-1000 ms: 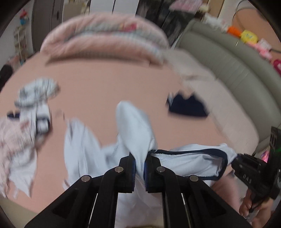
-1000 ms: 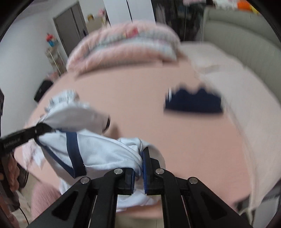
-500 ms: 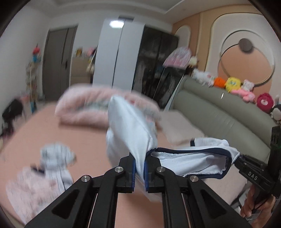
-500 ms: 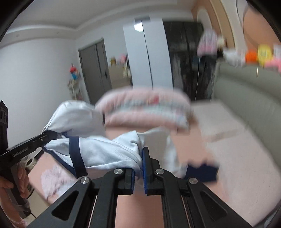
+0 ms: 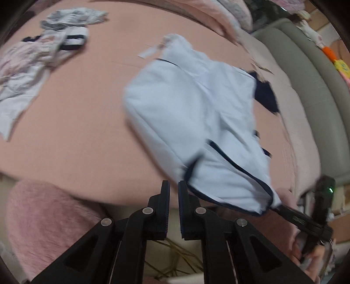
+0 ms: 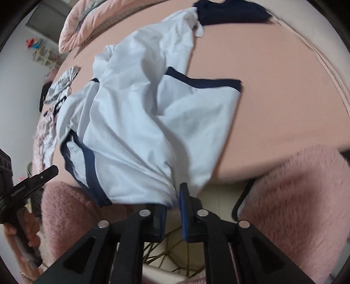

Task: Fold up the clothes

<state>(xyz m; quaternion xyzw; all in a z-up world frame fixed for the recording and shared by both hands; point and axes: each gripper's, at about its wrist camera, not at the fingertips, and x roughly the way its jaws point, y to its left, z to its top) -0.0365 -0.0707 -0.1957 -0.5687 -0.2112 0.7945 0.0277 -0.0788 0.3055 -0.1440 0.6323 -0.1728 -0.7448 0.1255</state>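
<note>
The pink bed (image 5: pixel 76 122) fills most of both views; its sheet runs from the lower left to the upper right of the left wrist view, with a grey padded headboard (image 5: pixel 315 91) curving down the right edge and a heap of pink bedding (image 6: pixel 87 24) at the upper left of the right wrist view; the white shirt (image 5: pixel 196 113) with dark blue trim lies spread across the middle of the bed, its near hem hanging over the bed's front edge at the lower centre; a loose pile of pale clothes (image 5: pixel 32 56) sits at the upper left of the left wrist view, well apart from the shirt; a dark blue garment (image 6: pixel 231 12) lies at the top of the right wrist view, touching the shirt's far end; fluffy pink cloth (image 6: pixel 301 196) shows at the lower right and lower left of that view, below the bed's edge.

The left gripper (image 5: pixel 174 196) sits at the bottom centre of its view with its 2 fingers nearly together and nothing between them, the shirt's trimmed edge just beside the right finger; the right gripper (image 6: pixel 172 203) is opening, a narrow gap showing, with the shirt's hem still in that gap but no longer squeezed; a hand (image 6: pixel 19 231) grips the left tool at the lower left.
</note>
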